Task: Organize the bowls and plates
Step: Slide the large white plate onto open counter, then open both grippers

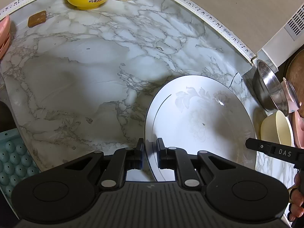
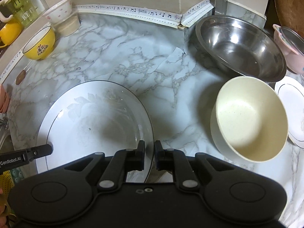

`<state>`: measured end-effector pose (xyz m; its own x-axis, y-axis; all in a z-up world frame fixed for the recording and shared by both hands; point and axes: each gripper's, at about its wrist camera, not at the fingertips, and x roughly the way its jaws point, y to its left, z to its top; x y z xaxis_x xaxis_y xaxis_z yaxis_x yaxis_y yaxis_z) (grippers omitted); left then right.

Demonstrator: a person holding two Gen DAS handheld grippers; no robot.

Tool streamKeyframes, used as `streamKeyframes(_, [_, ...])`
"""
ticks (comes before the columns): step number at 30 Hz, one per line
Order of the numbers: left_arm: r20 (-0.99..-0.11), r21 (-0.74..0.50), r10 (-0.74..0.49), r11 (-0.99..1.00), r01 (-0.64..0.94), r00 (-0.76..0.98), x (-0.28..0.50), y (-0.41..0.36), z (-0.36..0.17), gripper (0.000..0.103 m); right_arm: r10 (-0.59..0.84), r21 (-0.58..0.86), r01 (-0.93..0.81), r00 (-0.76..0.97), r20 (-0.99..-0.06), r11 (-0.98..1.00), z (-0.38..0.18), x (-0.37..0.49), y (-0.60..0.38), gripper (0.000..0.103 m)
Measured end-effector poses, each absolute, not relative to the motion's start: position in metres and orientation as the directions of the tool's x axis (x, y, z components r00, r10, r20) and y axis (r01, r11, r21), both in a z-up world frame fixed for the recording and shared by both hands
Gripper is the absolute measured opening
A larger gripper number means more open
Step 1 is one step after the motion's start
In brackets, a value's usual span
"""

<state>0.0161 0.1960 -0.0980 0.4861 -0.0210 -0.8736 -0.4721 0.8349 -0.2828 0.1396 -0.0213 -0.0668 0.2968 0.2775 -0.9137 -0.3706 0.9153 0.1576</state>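
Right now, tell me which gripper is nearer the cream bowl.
Right. The right gripper grips the big plate's rim on the side facing the cream bowl; the left gripper grips the plate's far rim.

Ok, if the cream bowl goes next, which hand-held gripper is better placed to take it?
Probably right. The right hand-held gripper holds the plate rim just beside the cream bowl; the left hand-held gripper is across the plate.
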Motion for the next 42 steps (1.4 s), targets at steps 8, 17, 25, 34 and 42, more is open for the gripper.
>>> streamKeyframes(8, [-0.868,-0.293,-0.024,0.831,-0.472,0.496,0.011,0.197,-0.098,0.012,0.313,0.227,-0.310,0.264,-0.912,0.923,-0.070,0.146,-0.034,0.013])
streamKeyframes(17, [-0.844,-0.249,0.058,0.838,-0.485,0.533,-0.005,0.194,-0.077,0.012,0.337,0.241,-0.298,0.331,-0.881,0.924,-0.042,0.140,-0.056,0.013])
streamKeyframes(25, [-0.785,-0.259,0.074,0.863,-0.435,0.615,-0.013,0.181,-0.040,0.012,0.502,0.419,-0.285,0.367,-0.783,0.862,0.004,0.136,-0.101,0.013])
streamKeyframes(34, [-0.736,-0.277,0.007,0.909,-0.310,0.677,0.001,0.139,-0.013,0.012,0.602,0.508,-0.324,0.392,-0.695,0.798,0.043,0.125,-0.127,0.014])
streamKeyframes(42, [-0.716,-0.262,-0.033,0.938,-0.225,0.697,0.016,0.107,-0.007,0.021,0.551,0.429,-0.347,0.479,-0.684,0.834,0.050,0.112,-0.150,0.014])
